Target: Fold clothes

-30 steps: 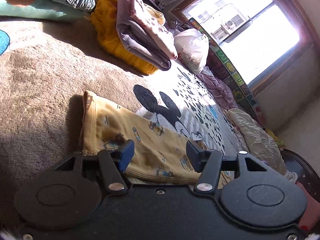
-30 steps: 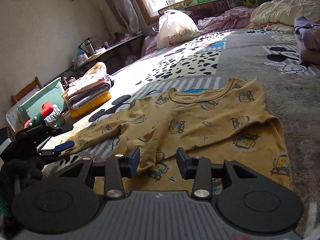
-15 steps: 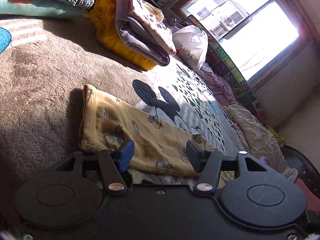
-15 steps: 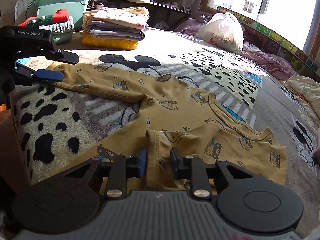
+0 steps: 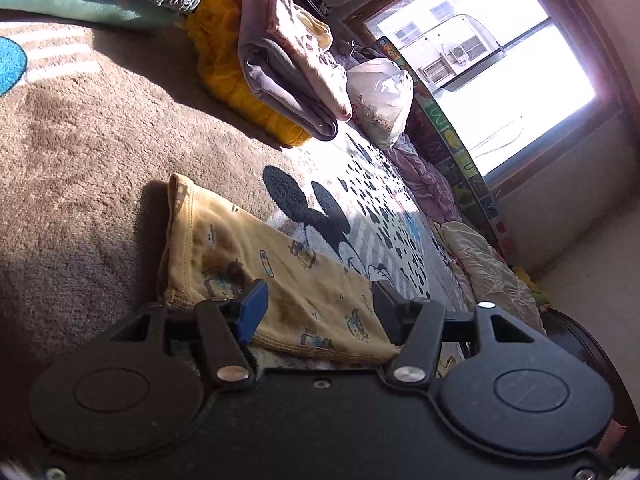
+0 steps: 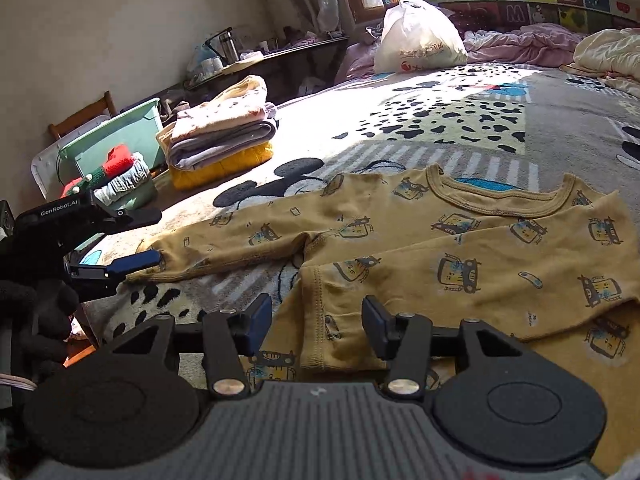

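On the patterned bed blanket [image 6: 460, 120], nearest the right-hand camera, the right gripper [image 6: 316, 320] hovered with its jaws released, a wide gap between the blue pads. The cuff of the folded-in sleeve [image 6: 332, 320] lay in that gap but was not pinched. That sleeve had been laid across the chest of the yellow shirt [image 6: 480, 248], which was spread flat, neckline away from the camera; the placement read as the first fold of a sleeve-in sequence.

Further left, the other sleeve [image 6: 240, 240] stretched straight out toward the bed edge. The left gripper [image 6: 140, 236] straddled its cuff, one finger above and one at cloth level, jaws spread. In the left wrist view that cuff [image 5: 208, 256] lay between the open pads, ungripped. Judged: positioned to take the cuff and carry this sleeve inward to match the first.

Writing: "GenRobot.AI" in white on the left gripper's body. The shirt carried a repeated cartoon print, no legible words.

Beyond, a stack of folded clothes [image 6: 224, 132] sat near the blanket's edge, probably the finished pile. A green bin [image 6: 120, 136] stood behind it. Farthest, a white plastic bag [image 6: 420, 40] with red print, too small to read, rested under the window, beside an alphabet-lettered mat [image 6: 520, 4].
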